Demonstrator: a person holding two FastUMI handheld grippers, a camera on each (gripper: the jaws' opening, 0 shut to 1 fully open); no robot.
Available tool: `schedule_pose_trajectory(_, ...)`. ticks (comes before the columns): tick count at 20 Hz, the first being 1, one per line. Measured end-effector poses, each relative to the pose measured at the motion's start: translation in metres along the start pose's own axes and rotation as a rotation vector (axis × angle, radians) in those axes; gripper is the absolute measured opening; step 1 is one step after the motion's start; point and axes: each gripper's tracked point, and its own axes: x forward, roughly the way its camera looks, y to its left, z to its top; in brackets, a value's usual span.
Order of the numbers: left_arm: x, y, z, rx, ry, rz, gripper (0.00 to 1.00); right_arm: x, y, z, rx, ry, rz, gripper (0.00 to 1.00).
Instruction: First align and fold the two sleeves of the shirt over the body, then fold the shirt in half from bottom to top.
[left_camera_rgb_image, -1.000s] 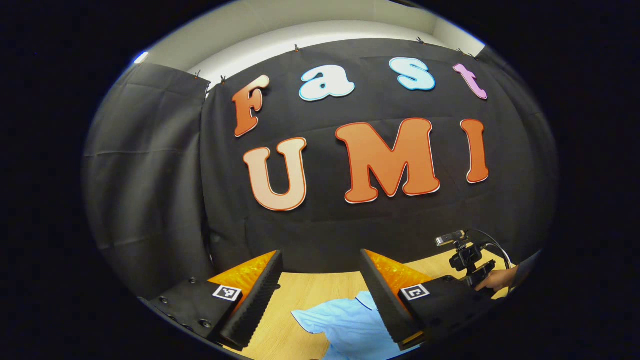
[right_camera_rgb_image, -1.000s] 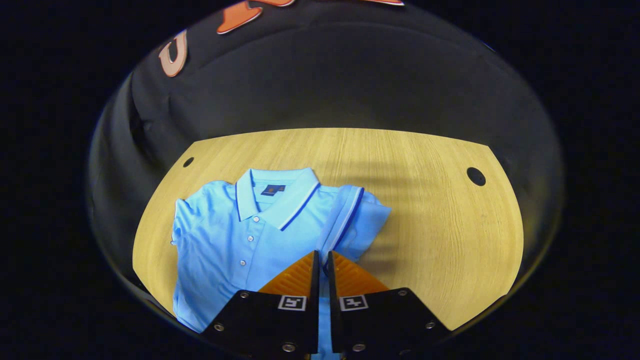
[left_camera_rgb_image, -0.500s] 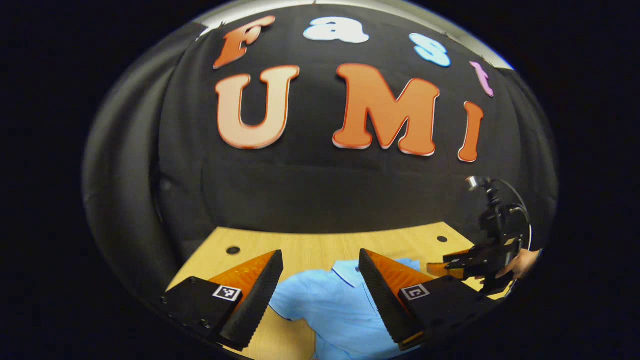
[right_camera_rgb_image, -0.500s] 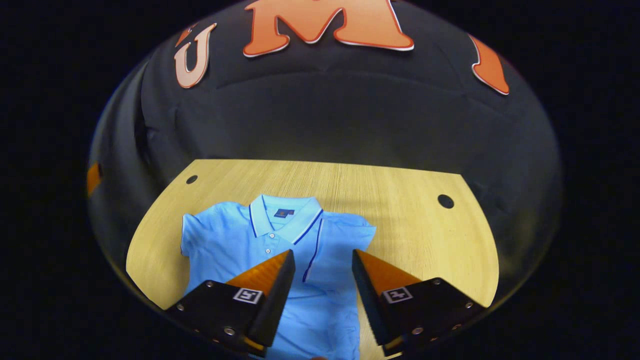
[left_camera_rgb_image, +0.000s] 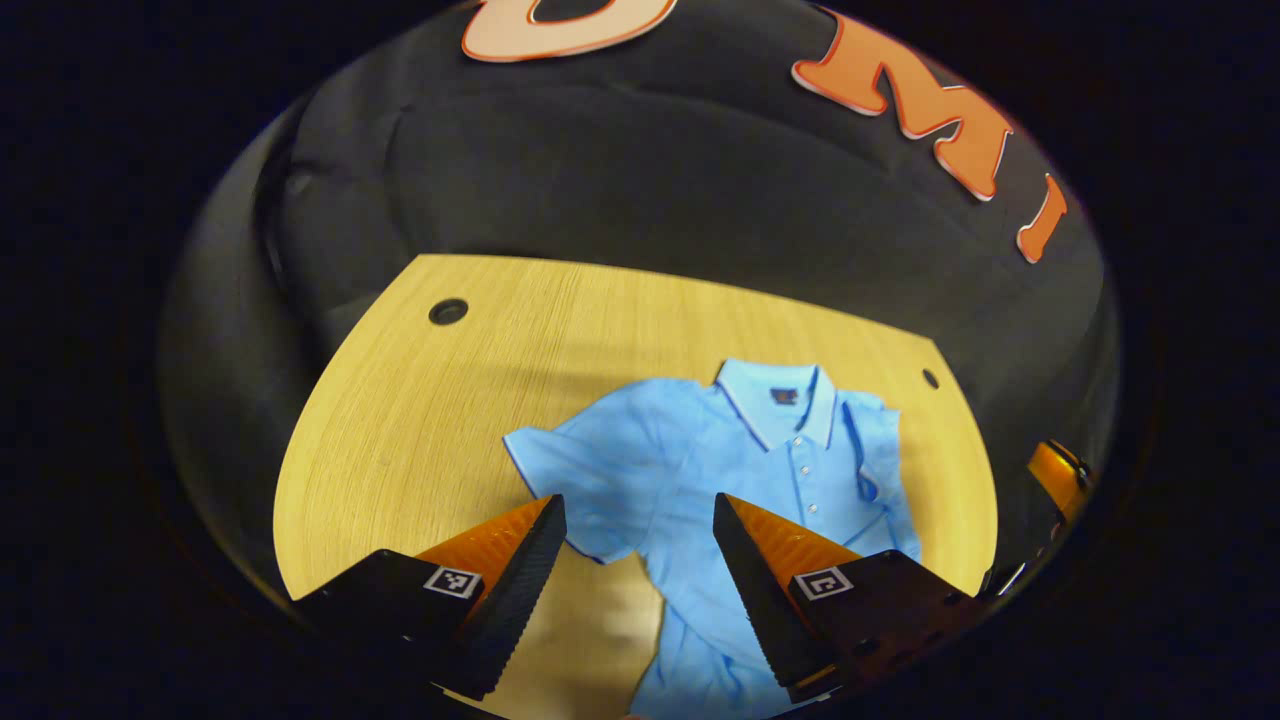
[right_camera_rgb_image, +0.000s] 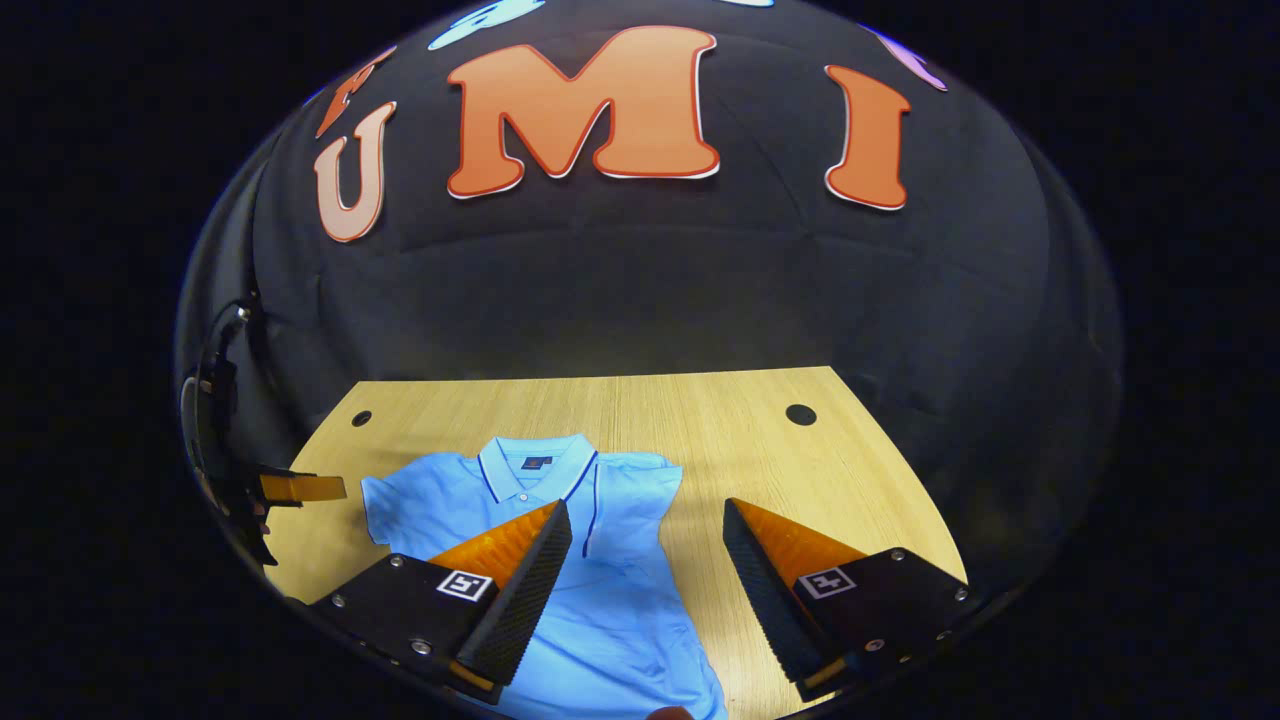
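Note:
A light blue polo shirt (left_camera_rgb_image: 690, 470) lies face up on the wooden table (left_camera_rgb_image: 440, 400), collar (left_camera_rgb_image: 778, 398) toward the far wall. One sleeve (left_camera_rgb_image: 868, 450) is folded in over the body; its dark trim runs beside the placket. The other sleeve (left_camera_rgb_image: 560, 470) is spread out flat. My left gripper (left_camera_rgb_image: 638, 500) hangs open above that spread sleeve, holding nothing. In the right gripper view the shirt (right_camera_rgb_image: 620, 600) lies below my right gripper (right_camera_rgb_image: 647, 505), which is open and empty above the folded sleeve (right_camera_rgb_image: 625, 500). The left gripper (right_camera_rgb_image: 290, 488) shows at that view's left edge.
The table has round holes near its far corners (left_camera_rgb_image: 448, 311) (right_camera_rgb_image: 800, 414). Black cloth walls close the booth behind and beside the table. Bare wood lies left of the shirt (left_camera_rgb_image: 400, 470) and right of it (right_camera_rgb_image: 800, 480).
My right gripper let go of the sleeve it had laid over the body, opened and drew back. The left gripper tipped down from the wall to the spread sleeve.

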Motion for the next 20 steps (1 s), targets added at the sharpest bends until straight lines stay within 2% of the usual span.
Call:
schedule_pose_trajectory(4,0.047,0.006,-0.021,-0.122,0.155,0.024,0.99,-0.025,-0.01,0.006,-0.004,-0.068,-0.028,0.96)
schedule_pose_trajectory(6,0.064,0.015,-0.032,-0.143,0.237,0.054,0.99,-0.038,-0.018,0.02,-0.003,-0.128,-0.053,0.96)
schedule_pose_trajectory(11,0.095,0.02,-0.042,-0.199,0.337,0.081,0.98,-0.064,-0.028,0.03,0.049,-0.176,-0.068,0.96)
schedule_pose_trajectory(15,0.108,0.036,-0.042,-0.212,0.369,0.149,0.96,-0.073,-0.043,0.028,0.066,-0.177,-0.096,0.96)
schedule_pose_trajectory(16,0.11,0.041,-0.042,-0.21,0.376,0.169,0.89,-0.075,-0.044,0.029,0.072,-0.181,-0.1,0.96)
schedule_pose_trajectory(17,0.109,0.044,-0.042,-0.207,0.387,0.193,0.9,-0.077,-0.046,0.029,0.078,-0.183,-0.103,0.96)
schedule_pose_trajectory(18,0.109,0.045,-0.042,-0.189,0.394,0.202,0.85,-0.078,-0.048,0.03,0.08,-0.189,-0.108,0.96)
schedule_pose_trajectory(20,0.113,0.039,-0.038,-0.178,0.372,0.19,0.69,-0.081,-0.051,0.029,0.082,-0.192,-0.118,0.95)
